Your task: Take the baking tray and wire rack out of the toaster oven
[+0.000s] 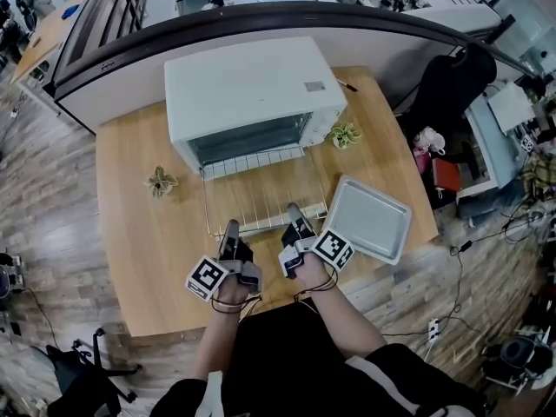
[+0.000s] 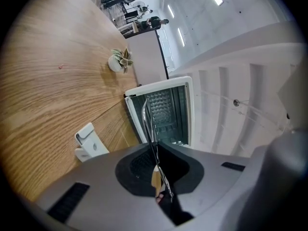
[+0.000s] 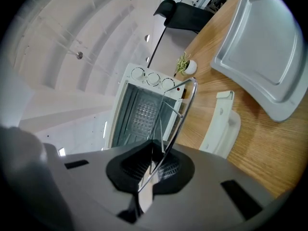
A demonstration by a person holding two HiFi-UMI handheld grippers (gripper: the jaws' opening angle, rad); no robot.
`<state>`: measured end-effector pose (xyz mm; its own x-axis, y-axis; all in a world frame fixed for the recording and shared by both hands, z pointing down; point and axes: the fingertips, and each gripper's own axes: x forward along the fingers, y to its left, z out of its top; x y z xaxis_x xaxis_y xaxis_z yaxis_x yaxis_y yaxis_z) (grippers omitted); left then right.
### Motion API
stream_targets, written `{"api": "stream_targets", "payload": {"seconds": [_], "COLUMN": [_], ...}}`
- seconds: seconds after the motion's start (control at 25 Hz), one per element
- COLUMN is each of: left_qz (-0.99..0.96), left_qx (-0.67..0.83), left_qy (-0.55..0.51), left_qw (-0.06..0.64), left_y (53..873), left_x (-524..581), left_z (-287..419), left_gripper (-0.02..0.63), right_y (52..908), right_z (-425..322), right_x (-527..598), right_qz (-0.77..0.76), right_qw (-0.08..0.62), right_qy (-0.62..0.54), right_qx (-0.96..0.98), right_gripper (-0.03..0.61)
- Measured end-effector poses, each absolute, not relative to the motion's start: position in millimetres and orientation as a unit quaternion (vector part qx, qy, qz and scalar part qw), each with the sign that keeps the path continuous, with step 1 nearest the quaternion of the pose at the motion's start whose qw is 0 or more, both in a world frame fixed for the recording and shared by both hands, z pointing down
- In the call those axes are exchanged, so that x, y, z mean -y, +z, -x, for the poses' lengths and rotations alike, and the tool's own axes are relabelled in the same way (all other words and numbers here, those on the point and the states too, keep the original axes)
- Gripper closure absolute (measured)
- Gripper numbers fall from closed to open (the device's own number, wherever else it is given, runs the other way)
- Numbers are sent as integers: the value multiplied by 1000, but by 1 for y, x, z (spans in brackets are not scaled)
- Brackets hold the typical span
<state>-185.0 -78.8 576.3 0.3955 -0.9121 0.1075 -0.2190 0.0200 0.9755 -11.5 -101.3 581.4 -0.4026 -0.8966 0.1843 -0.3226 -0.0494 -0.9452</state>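
Observation:
The white toaster oven [image 1: 252, 94] stands open at the back of the wooden table [image 1: 130, 233]. In front of its mouth hangs the wire rack [image 1: 261, 194], drawn out and held level above the table. My left gripper [image 1: 230, 231] is shut on the rack's near edge at the left, and my right gripper [image 1: 294, 211] is shut on it at the right. The left gripper view shows the rack [image 2: 148, 124] edge-on, running from the gripper [image 2: 156, 170] to the oven [image 2: 166, 109]. The right gripper view shows the same rack [image 3: 180, 109] and gripper [image 3: 149, 170]. The grey baking tray [image 1: 367, 218] lies on the table, right of the rack.
Two small potted plants sit on the table, one at the left [image 1: 161, 182] and one beside the oven's right end [image 1: 345, 134]. A curved partition wall [image 1: 261, 24] runs behind the table. A black chair [image 1: 452, 85] stands at the right.

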Motion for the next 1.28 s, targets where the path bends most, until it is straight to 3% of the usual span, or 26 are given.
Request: {"api": "stream_targets", "payload": {"seconds": [0.32,1.28], "left_qz": [-657,-727], "left_qx": [412,229], "left_qy": [-272,-94], "left_qw": [570,640], "left_y": [565,576], "left_x": [62,17], "left_z": [148,-78], "left_gripper": [589,589], "right_y": [568,575], "right_z": [-27,-229], "right_x": [61,-71], "right_qz": [518,671], "right_qw": [301,392], "right_qy": [-522,-446], "right_qx": [-607,-443], "right_gripper": [569,568]}}
